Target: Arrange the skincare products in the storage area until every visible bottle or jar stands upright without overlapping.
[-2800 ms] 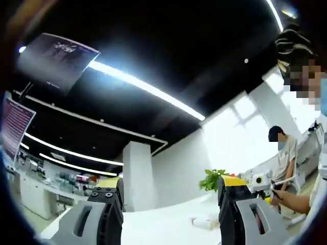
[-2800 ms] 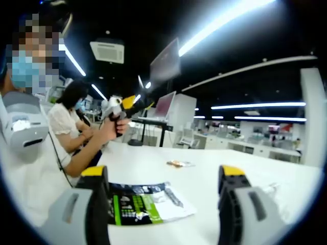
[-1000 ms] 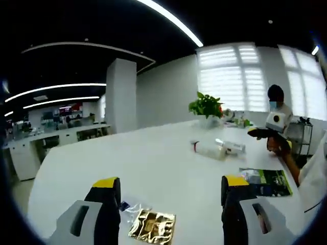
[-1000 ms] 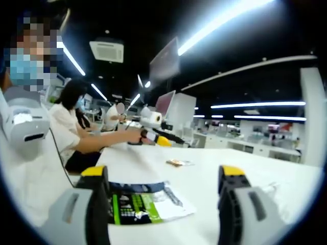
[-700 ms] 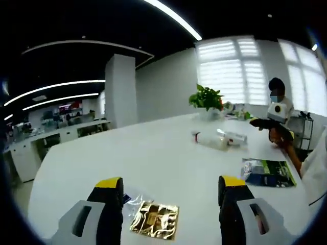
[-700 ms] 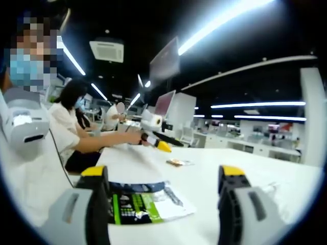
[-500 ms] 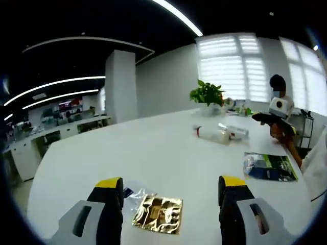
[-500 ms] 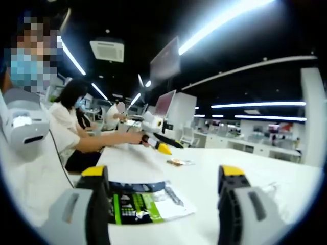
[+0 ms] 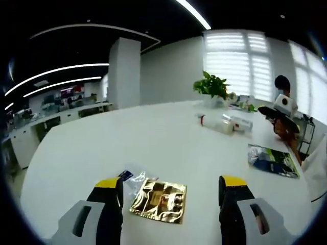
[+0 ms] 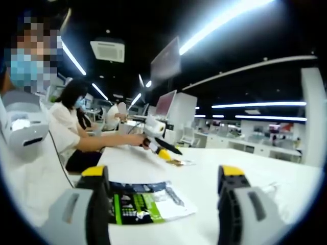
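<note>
We find the left gripper spread and empty, a gold sachet lying between its jaws. The right gripper is likewise spread, a green-printed packet between its jaws on the table.

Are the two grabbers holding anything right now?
No. The left gripper is open above a gold sachet on the white table. The right gripper is open too, with a green and black packet lying between its jaws.

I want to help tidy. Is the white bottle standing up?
No, tipped over. The white bottle lies on its side on the table.
</note>
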A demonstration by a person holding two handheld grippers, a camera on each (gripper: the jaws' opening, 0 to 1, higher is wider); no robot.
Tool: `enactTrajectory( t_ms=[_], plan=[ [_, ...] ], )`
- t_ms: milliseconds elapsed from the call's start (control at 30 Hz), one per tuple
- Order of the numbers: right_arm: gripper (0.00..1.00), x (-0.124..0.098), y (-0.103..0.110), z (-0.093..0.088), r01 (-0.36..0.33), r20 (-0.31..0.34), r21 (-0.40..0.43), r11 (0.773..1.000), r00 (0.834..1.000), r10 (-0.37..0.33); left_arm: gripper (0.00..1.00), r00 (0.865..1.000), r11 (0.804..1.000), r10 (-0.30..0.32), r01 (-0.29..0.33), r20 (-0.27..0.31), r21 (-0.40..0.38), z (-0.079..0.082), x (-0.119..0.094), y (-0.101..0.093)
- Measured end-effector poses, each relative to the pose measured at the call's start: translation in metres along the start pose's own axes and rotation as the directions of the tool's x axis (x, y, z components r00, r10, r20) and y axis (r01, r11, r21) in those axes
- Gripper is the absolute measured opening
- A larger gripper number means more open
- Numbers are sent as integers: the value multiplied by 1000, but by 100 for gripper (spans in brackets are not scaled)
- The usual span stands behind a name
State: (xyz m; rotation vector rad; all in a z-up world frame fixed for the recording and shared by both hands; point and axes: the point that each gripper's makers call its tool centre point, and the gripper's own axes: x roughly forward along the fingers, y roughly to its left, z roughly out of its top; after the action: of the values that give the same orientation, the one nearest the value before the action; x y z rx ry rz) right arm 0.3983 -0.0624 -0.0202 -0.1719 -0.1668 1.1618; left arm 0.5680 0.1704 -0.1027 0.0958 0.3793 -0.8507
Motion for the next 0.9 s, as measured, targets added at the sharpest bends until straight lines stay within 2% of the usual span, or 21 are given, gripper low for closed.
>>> enactTrajectory(
  t_ms=[133, 333, 500, 667, 900],
  plan=[
    [88, 0, 0, 1, 3, 1, 1, 1000, 1000, -3, 77, 1000, 1000, -14, 14, -9, -15, -3, 0, -1],
    [87, 1, 1, 0, -5, -1, 1, 1000, 1000, 5, 66, 999, 998, -12, 14, -34, 58, -8, 0, -2],
    [87, 1, 2, 0, -5, 0, 2, 1000, 1000, 5, 66, 998, 1000, -20, 21, -60, 10, -14, 1, -1],
    [87, 1, 3, 0, -8, 0, 1, 1000, 1000, 8, 65, 998, 995, -56, 53, -42, -85, -13, 1, -2],
    [87, 1, 2, 0, -8, 0, 2, 1000, 1000, 8, 60, 996, 999, -43, 41, -73, -36, -20, 4, -4]
  ],
)
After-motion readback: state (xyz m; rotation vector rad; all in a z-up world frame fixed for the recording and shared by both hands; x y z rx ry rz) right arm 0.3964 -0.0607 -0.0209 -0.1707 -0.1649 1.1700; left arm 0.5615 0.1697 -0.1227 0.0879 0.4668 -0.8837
